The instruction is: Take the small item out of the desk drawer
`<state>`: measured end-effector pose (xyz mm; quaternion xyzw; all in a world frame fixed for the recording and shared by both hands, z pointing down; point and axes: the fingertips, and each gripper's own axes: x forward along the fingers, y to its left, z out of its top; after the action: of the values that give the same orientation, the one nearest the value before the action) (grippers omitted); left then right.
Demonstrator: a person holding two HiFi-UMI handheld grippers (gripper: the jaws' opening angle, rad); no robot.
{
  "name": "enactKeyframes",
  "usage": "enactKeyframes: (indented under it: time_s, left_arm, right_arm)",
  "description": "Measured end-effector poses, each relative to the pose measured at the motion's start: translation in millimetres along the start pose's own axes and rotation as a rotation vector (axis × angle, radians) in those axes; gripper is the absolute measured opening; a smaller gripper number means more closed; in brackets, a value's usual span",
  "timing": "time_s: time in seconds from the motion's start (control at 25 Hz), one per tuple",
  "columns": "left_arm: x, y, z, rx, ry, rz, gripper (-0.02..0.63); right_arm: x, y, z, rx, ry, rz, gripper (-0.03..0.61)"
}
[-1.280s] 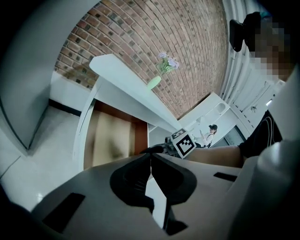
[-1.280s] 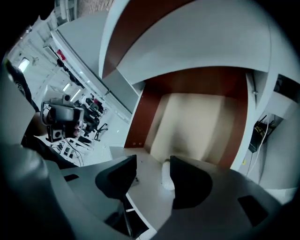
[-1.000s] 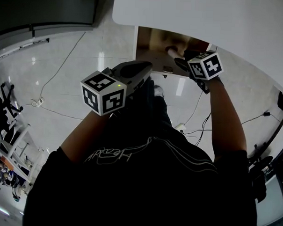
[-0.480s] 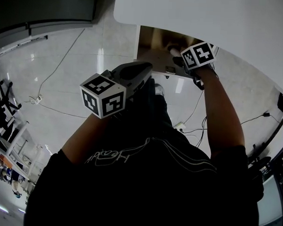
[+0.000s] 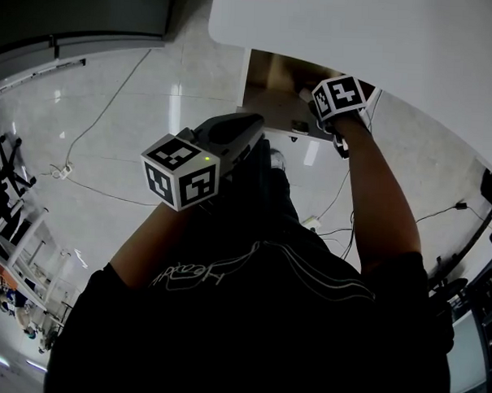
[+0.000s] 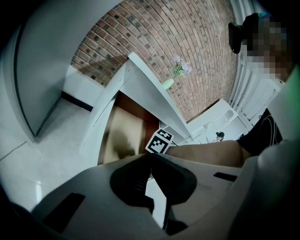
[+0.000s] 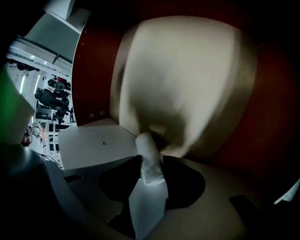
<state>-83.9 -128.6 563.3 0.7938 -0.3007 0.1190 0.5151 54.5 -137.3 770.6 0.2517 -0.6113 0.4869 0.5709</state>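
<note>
One drawer open; one small white roll between your right gripper jaws, closing on it (left gripper pinched together, empty).

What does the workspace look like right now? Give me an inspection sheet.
Surface: white desk, its drawer pulled open.
Job's things: small white item in the drawer, between the right jaws.
Clutter: flower vase on the desk.
Grippers: right hand-held gripper closing on the item; left hand-held gripper shut, empty, away from the drawer.
Cables: cables lying on the floor.
Surroundings: tiled floor, brick wall.
</note>
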Motion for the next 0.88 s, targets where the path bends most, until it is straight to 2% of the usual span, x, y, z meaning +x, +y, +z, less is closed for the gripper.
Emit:
enactKeyframes:
  time_s: [0.6,0.88]
  left_arm:
    - [-2,-2,-7,-0.012,-0.011,0.025,0.023]
    - [-7,-19,-5,0.006,-0.04,0.026,0.023]
  right_arm:
    - [-6,2,-6,-0.127,0.0,-0.044,0.137]
    - [-25,7,-11,-0.149,-0.042,-0.056,0.137]
